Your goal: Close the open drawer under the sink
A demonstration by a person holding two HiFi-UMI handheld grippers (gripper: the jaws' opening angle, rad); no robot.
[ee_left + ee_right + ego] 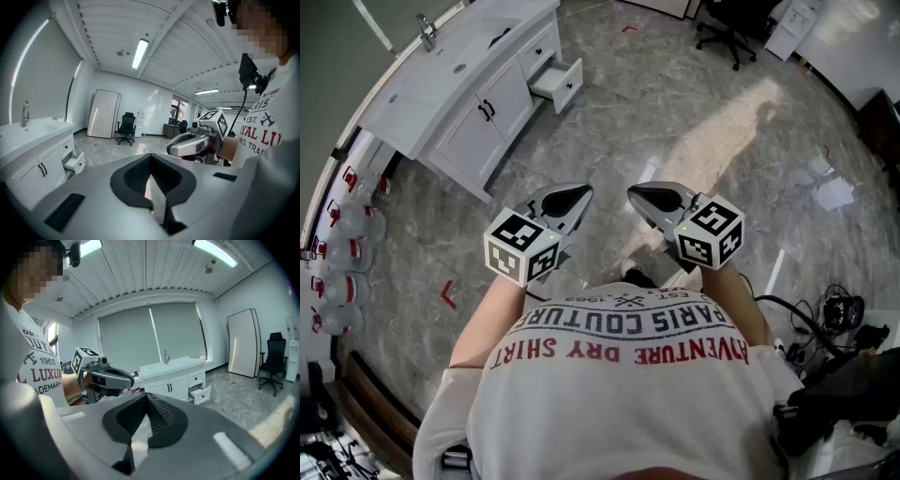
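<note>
Under the sink (473, 37), top left in the head view, the drawer (560, 82) stands pulled out of the white vanity (478, 122). It is the lower of two at the right end, well apart from both claws. Tap (425, 31) upright on the worktop (417, 84)

Head view only:
- grey marbled floor (675, 122)
- red-capped jugs (337, 225) along the left wall
- red mark (448, 295) on the tiles
- cables (825, 314) at right
- both claws from above, side by side before the person's waist, tips near each other but apart

Gripper views only:
- ceiling lamp (140, 53)
- white board (104, 114) leaning on the far wall
- each view catches the other claw with its marker cube (83, 359)
- left gripper view: drawer (75, 162) side-on, dark knob on its front, with the chair (125, 127) beyond
- right gripper view: the whole vanity front, drawer (201, 393) jutting, grey blinds (154, 338) behind

Writing on the shirt (628, 375):
- head view, upside down: "PARIS COUTURE", "ADVENTURE DRY SHIRT", "1962", "EST"
- left gripper view: "EST." and part of a word, "YAL LU"
- right gripper view: "1962", "LUXUR"

Left claw (153, 187) clenched: ribbed pads meet, only a sliver of floor shows between them, nothing held

Right claw (137, 437) likewise clenched and empty, touching nothing
</note>
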